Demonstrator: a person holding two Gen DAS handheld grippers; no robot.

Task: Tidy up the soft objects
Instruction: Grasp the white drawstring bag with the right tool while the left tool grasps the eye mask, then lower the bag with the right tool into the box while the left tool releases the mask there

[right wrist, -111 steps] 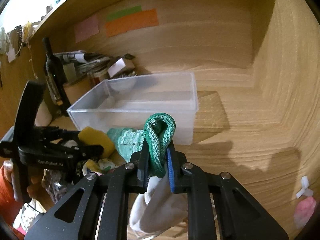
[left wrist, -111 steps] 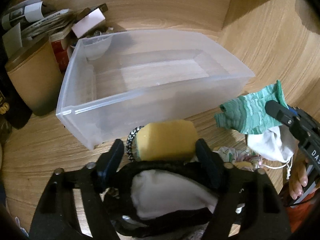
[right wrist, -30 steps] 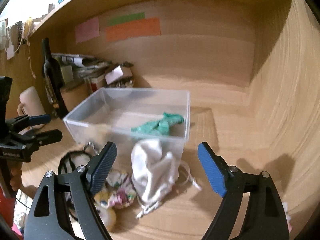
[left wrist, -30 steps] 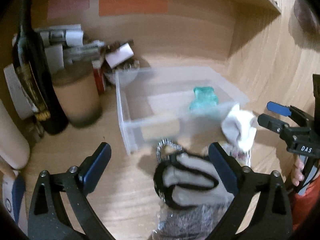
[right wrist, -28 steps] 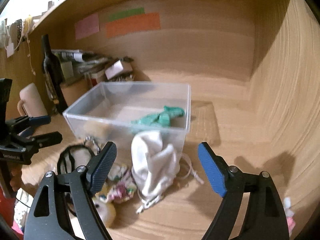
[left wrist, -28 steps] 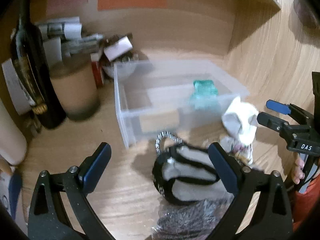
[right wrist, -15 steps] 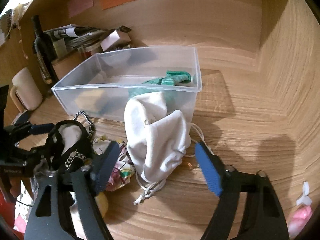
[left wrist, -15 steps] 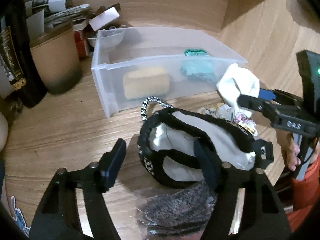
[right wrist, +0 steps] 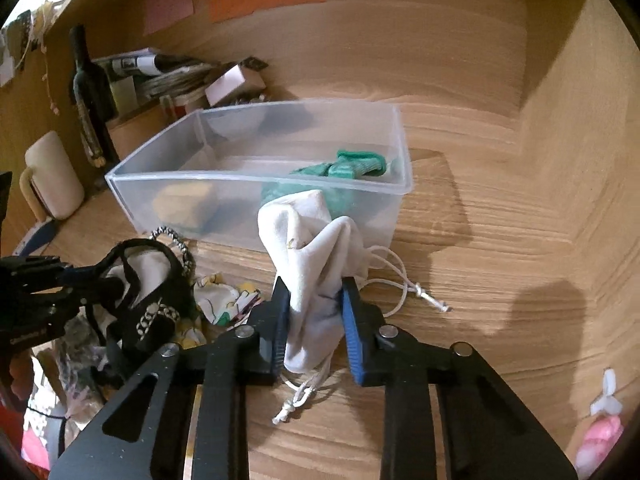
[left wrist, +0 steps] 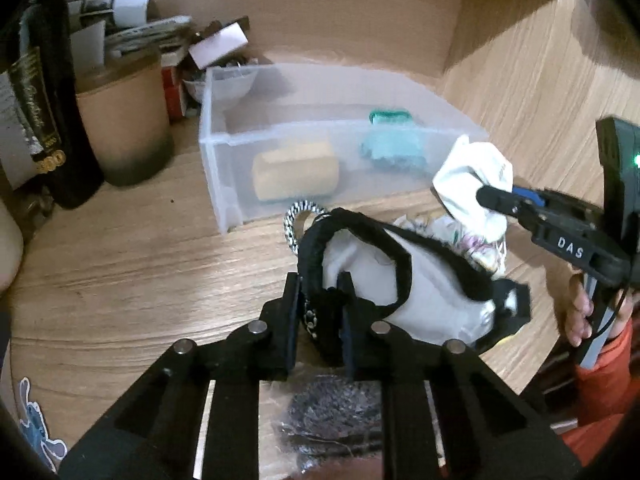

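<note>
A clear plastic bin [left wrist: 224, 184] [right wrist: 256, 178] on the wooden desk holds a yellow sponge [left wrist: 296, 176] [right wrist: 182, 204] and a green sock [left wrist: 390, 148] [right wrist: 352, 164]. My left gripper [left wrist: 320, 316] is shut on the black strap of a black-and-white bag [left wrist: 400, 280], which also shows in the right wrist view [right wrist: 140, 280]. My right gripper [right wrist: 314, 304] is shut on a white drawstring pouch [right wrist: 316, 248] [left wrist: 476, 176] in front of the bin.
A floral cloth [right wrist: 224, 300] lies between bag and pouch. A grey knit item [left wrist: 332, 420] lies under my left gripper. A dark bottle [left wrist: 44, 100], a brown canister [left wrist: 124, 120], papers and a white box [left wrist: 218, 44] stand left of the bin. A mug [right wrist: 52, 176] stands far left.
Both grippers have come down and closed: the left on the bag's strap, the right on the white pouch. Earlier the sponge and green sock were released into the bin.
</note>
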